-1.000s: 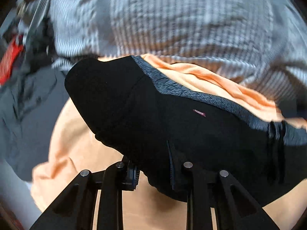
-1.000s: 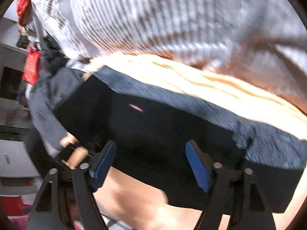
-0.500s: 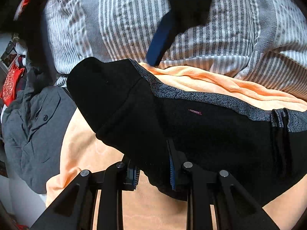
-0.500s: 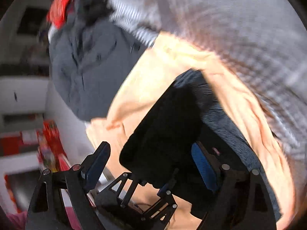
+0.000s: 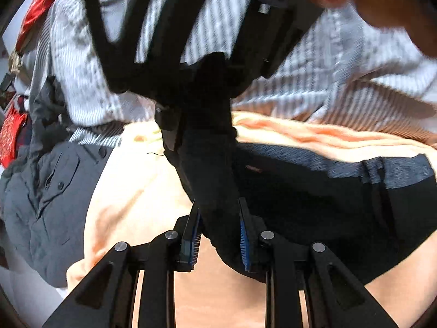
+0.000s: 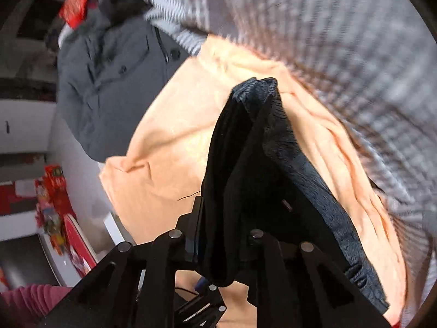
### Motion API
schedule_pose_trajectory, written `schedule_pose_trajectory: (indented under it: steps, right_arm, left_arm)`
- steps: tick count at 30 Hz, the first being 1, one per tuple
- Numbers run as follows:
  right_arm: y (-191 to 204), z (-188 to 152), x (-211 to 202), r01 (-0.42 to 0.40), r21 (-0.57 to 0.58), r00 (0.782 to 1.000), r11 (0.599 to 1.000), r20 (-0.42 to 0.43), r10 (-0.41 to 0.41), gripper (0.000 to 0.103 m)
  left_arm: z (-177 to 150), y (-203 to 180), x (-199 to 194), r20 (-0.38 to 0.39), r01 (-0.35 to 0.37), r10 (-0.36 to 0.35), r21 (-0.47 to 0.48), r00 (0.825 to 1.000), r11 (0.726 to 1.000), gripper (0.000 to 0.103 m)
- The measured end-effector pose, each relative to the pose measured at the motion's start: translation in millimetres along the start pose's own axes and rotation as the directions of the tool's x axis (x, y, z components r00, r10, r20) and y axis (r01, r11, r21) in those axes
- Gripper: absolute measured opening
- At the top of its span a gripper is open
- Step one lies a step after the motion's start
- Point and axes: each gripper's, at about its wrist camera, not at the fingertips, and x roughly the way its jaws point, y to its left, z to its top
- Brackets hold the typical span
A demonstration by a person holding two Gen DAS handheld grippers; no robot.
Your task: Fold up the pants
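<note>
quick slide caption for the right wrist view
Right gripper shut on black pants, lifted over a peach cloth.

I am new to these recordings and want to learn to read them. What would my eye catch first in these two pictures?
First the black pants, dark against the peach cloth under them, with a grey band along the upper edge. The left gripper and right gripper both pinch a raised fold of them at the middle of each view. Behind lie a striped sheet and, at the left, a grey shirt.
</note>
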Motion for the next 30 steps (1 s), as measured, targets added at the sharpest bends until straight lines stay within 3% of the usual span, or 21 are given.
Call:
schedule_pose_trajectory:
  steps: [7, 14, 24, 30]
  right_arm:
    - [-37, -51, -60, -0.096, 0.079, 0.979, 0.992, 0.189, 0.079, 0.018]
    - [-77, -122, -110, -0.186, 0.143, 0.926, 0.972, 0.356, 0.125, 0.018]
    - [-156, -253, -156, -0.289, 0.261, 0.834, 0.921, 0.54, 0.108, 0.018]
    - [-218, -340, -153, -0.38, 0.362, 0.781, 0.851, 0.618, 0.086, 0.018]
  left_arm:
    - [18, -35, -33, 0.057, 0.06, -0.064, 0.071, 0.996, 0.996, 0.025]
    - [33, -92, -68, 0.078, 0.131, -0.147, 0.179, 0.986, 0.975, 0.025]
    - [29, -205, -102, 0.057, 0.226, -0.262, 0.35, 0.963, 0.909, 0.025]
    - [9, -276, -101, -0.013, 0.267, -0.294, 0.458, 0.956, 0.848, 0.025]
